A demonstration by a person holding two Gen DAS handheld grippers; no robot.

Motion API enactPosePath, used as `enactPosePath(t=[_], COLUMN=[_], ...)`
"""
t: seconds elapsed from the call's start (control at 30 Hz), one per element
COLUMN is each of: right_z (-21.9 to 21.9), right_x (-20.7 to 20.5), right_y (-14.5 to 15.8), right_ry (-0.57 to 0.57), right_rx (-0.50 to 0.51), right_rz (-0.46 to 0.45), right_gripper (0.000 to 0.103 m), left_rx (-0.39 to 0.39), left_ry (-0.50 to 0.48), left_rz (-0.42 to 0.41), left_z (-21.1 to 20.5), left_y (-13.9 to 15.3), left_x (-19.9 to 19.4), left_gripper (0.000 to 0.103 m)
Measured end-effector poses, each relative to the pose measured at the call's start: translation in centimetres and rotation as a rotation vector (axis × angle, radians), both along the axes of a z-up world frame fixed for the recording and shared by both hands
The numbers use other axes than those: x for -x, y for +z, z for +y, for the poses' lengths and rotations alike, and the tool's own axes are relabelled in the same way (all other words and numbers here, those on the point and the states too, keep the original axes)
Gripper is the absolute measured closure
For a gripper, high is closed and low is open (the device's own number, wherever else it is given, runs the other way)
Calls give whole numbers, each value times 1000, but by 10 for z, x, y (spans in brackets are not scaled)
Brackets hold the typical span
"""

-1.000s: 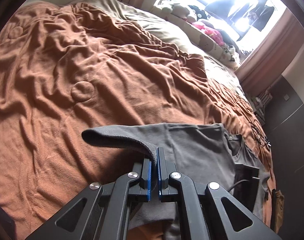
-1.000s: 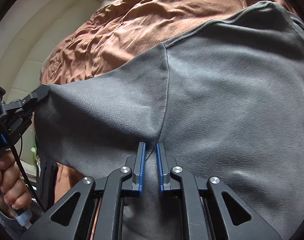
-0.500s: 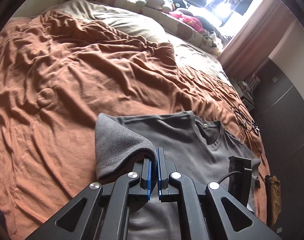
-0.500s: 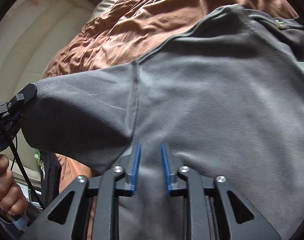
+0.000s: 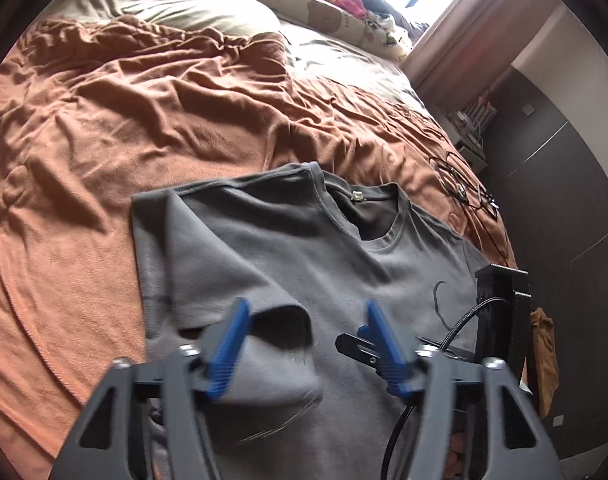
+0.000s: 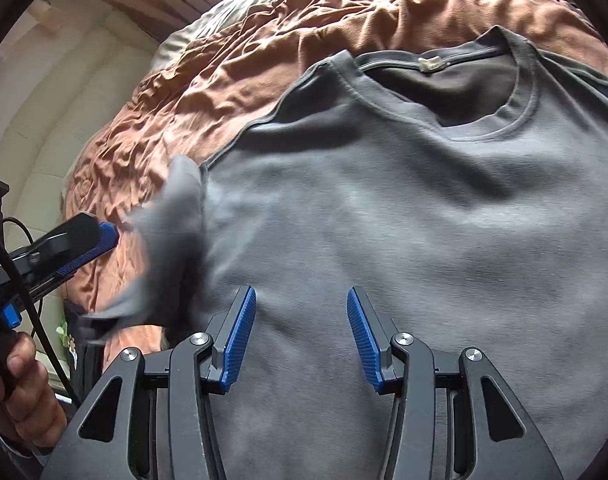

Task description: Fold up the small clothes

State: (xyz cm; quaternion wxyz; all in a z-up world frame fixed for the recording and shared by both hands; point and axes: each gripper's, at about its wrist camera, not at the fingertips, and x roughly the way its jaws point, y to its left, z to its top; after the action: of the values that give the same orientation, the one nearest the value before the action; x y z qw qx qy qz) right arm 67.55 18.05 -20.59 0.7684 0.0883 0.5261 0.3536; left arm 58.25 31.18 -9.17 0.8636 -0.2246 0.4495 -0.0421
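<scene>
A grey T-shirt [image 5: 304, 248] lies front up on the brown bedspread, collar toward the pillows. It fills the right wrist view [image 6: 404, 208]. Its left sleeve [image 5: 232, 272] is folded in over the chest and is falling, blurred, from my left gripper [image 5: 304, 340], whose jaws stand wide open. The sleeve [image 6: 172, 248] also shows in the right wrist view beside the left gripper's fingers [image 6: 84, 240]. My right gripper [image 6: 302, 332] is open and empty just above the shirt's chest.
The brown bedspread [image 5: 124, 120] is wrinkled all around the shirt. Pillows and soft toys [image 5: 336, 4] lie at the head of the bed. Glasses [image 5: 464, 188] rest near the right bed edge. A dark wardrobe [image 5: 564, 200] stands on the right.
My left gripper carried the sleeve inward over the chest, then opened and let it go. My right gripper opened wide and released the shirt's fabric.
</scene>
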Motion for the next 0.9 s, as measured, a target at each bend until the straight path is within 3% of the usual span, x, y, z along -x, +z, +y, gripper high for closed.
enactPosePath(t=[0.1,0.33,0.4,0.5,0.9], right_z=[-2,13,16,30,97], right_x=[1,0,-1,1,17], right_y=[5,4,4,6,5], right_ry=[-4,27,48,103,351], right_rx=[-3,33,55,96,210], right_rz=[-14,-56,-83,-144,-326], right_gripper=[44,44,44,44,44], left_rx=[-9,-59,-71,-84,-38], left_ry=[24,115,131,146,177], left_rz=[-6,59,86,138,206], left_z=[6,33,39,46,62], left_y=[2,-19,-30,-47,-93], left_x=[4,11,17,27,64], left_gripper=[30,31,43,50,53])
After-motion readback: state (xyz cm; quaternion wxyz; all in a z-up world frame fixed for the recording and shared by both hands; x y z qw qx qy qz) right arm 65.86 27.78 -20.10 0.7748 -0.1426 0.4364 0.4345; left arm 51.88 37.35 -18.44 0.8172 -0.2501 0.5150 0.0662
